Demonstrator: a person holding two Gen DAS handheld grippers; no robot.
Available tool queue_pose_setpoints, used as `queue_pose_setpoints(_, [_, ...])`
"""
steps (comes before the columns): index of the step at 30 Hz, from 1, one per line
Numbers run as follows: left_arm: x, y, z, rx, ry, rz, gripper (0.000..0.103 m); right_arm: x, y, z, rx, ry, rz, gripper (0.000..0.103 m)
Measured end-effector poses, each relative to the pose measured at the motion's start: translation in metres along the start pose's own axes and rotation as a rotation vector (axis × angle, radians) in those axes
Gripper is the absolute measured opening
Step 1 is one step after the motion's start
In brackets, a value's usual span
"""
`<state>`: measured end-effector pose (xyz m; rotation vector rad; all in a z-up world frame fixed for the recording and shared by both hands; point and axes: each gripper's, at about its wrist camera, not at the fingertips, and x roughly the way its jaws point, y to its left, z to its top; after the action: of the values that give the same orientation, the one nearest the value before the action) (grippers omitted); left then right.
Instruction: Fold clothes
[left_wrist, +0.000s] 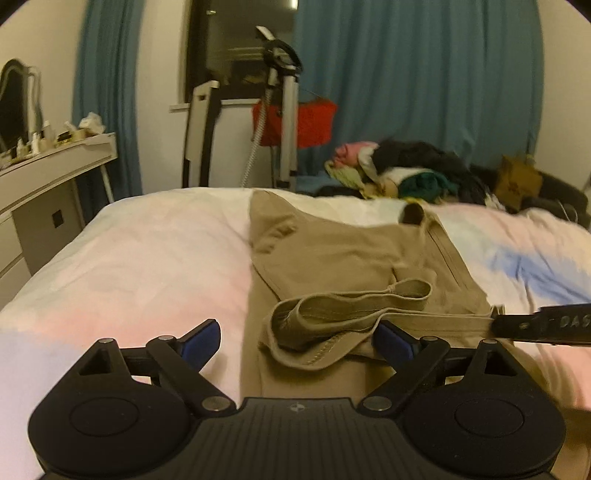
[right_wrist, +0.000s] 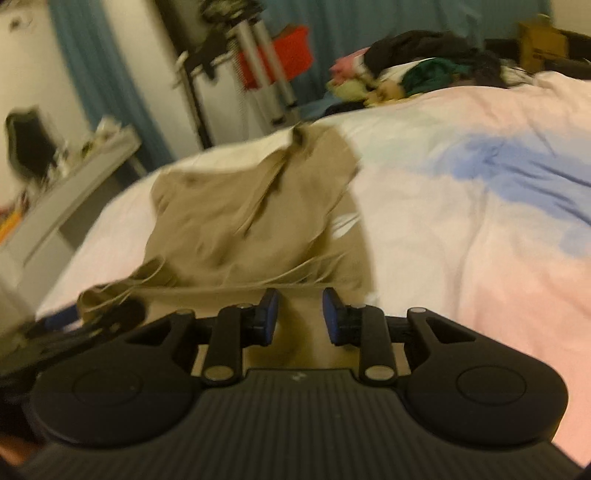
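Khaki trousers (left_wrist: 343, 254) lie on the bed, folded over on themselves, with a leg hem (left_wrist: 332, 321) bunched near me. My left gripper (left_wrist: 295, 339) is wide open just above that hem, its fingers either side of it, holding nothing. The right gripper (left_wrist: 535, 326) shows at the right edge of the left wrist view, touching the hem's right end. In the blurred right wrist view the right gripper (right_wrist: 300, 314) is open with a narrow gap, just above the trousers (right_wrist: 251, 214), holding nothing.
The bed has a pink, white and blue cover (left_wrist: 147, 266). A pile of mixed clothes (left_wrist: 399, 170) lies at the far right of the bed. A white dresser (left_wrist: 48, 173) stands left. A stand with a red garment (left_wrist: 295, 122) is behind the bed.
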<state>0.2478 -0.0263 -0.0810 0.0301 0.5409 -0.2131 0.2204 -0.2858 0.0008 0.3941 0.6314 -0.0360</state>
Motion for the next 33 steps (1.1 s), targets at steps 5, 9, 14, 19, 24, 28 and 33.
queue_pose_setpoints(5, [-0.02, 0.004, 0.004, -0.049, -0.004, -0.02, 0.092, -0.013, -0.024, 0.01, 0.095, -0.044, -0.018, 0.031])
queue_pose_setpoints(9, [-0.033, -0.006, -0.006, -0.022, 0.02, -0.053, 0.093, -0.019, -0.02, 0.007, 0.116, -0.031, 0.018, 0.031])
queue_pose_setpoints(14, [-0.035, -0.016, -0.018, 0.02, 0.051, -0.047, 0.093, -0.026, 0.011, -0.009, 0.002, -0.01, 0.038, 0.031])
queue_pose_setpoints(19, [-0.018, -0.008, -0.028, -0.051, 0.115, -0.023, 0.093, -0.024, 0.02, -0.026, -0.014, 0.038, 0.029, 0.031])
queue_pose_setpoints(24, [-0.022, -0.008, -0.033, -0.06, 0.13, -0.024, 0.092, -0.023, 0.03, -0.044, -0.029, 0.086, 0.019, 0.031])
queue_pose_setpoints(28, [-0.051, -0.012, -0.029, -0.008, 0.086, -0.003, 0.092, -0.041, 0.031, -0.048, -0.038, 0.054, 0.019, 0.032])
queue_pose_setpoints(33, [-0.102, -0.017, -0.027, 0.004, 0.031, -0.022, 0.092, -0.074, 0.031, -0.049, -0.021, -0.009, 0.033, 0.033])
